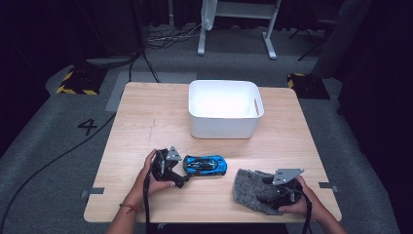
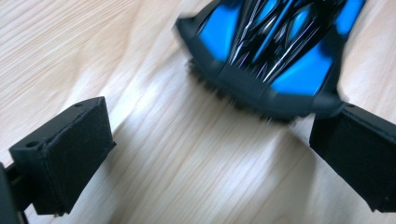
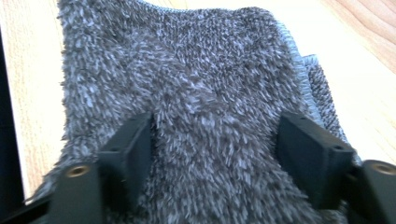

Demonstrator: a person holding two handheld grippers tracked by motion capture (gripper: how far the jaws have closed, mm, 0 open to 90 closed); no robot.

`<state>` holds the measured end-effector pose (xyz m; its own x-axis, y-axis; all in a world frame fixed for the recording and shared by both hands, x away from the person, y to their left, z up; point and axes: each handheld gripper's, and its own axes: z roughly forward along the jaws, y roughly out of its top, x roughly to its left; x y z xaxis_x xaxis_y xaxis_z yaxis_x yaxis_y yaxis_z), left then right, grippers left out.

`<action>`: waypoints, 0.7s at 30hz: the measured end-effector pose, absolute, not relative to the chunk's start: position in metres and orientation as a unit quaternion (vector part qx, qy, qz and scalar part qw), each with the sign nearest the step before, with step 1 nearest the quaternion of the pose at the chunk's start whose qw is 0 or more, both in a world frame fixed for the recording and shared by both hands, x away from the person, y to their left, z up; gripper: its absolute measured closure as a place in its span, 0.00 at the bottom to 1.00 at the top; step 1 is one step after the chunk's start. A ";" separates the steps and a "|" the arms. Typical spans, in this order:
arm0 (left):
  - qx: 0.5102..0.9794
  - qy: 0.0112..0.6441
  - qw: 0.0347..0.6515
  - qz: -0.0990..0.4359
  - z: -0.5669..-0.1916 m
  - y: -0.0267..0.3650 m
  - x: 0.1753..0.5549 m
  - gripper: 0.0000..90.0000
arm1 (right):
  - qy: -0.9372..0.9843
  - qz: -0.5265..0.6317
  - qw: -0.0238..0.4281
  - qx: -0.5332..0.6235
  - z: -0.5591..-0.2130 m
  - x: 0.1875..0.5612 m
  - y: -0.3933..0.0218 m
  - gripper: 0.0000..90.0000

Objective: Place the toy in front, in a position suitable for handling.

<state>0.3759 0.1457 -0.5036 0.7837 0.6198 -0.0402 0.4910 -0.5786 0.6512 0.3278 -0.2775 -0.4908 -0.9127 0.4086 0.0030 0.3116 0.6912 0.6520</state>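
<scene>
A blue and black toy car (image 1: 205,165) lies on the wooden table (image 1: 146,112), in front of a white bin (image 1: 224,114). My left gripper (image 1: 184,171) is at the car's left end and stands open. In the left gripper view the car (image 2: 275,51) sits just past my left gripper (image 2: 215,140), with the car's corner close to the right jaw and bare wood between the jaws. A grey fluffy cloth (image 1: 248,187) lies at the front right. My right gripper (image 1: 265,184) rests on the cloth (image 3: 196,79). In the right gripper view my right gripper (image 3: 219,140) is open, its jaws set wide into the pile.
The white bin looks empty and stands at the middle of the table's far half. Around the table is grey floor with cables (image 1: 48,161), a yellow-black marked block (image 1: 80,80) at the back left, and a white stand's feet (image 1: 234,34) at the back.
</scene>
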 end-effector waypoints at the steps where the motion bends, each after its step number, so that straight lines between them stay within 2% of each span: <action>1: 0.880 0.322 0.336 0.099 -0.504 0.147 0.375 0.00 | 0.917 0.342 0.071 0.195 -0.490 0.328 -0.278 0.43; 2: 0.880 0.321 0.334 0.102 -0.504 0.147 0.374 0.00 | 0.916 0.345 0.072 0.191 -0.489 0.327 -0.279 0.62; 3: 0.881 0.321 0.330 0.104 -0.504 0.146 0.374 0.00 | 0.915 0.350 0.071 0.186 -0.489 0.327 -0.278 0.68; 4: 0.881 0.321 0.331 0.105 -0.504 0.145 0.374 0.00 | 0.915 0.350 0.071 0.186 -0.489 0.327 -0.278 0.68; 7: 0.881 0.322 0.330 0.105 -0.504 0.144 0.375 0.00 | 0.914 0.359 0.071 0.175 -0.489 0.326 -0.277 0.84; 11: 0.878 0.328 0.332 0.106 -0.504 0.143 0.372 0.01 | 0.912 0.364 0.085 0.169 -0.488 0.325 -0.276 0.86; 17: 0.871 0.336 0.345 0.100 -0.503 0.150 0.367 0.07 | 0.893 0.403 0.119 0.161 -0.471 0.330 -0.274 0.87; 21: 0.871 0.334 0.346 0.099 -0.502 0.152 0.365 0.10 | 0.886 0.417 0.124 0.159 -0.463 0.336 -0.272 0.87</action>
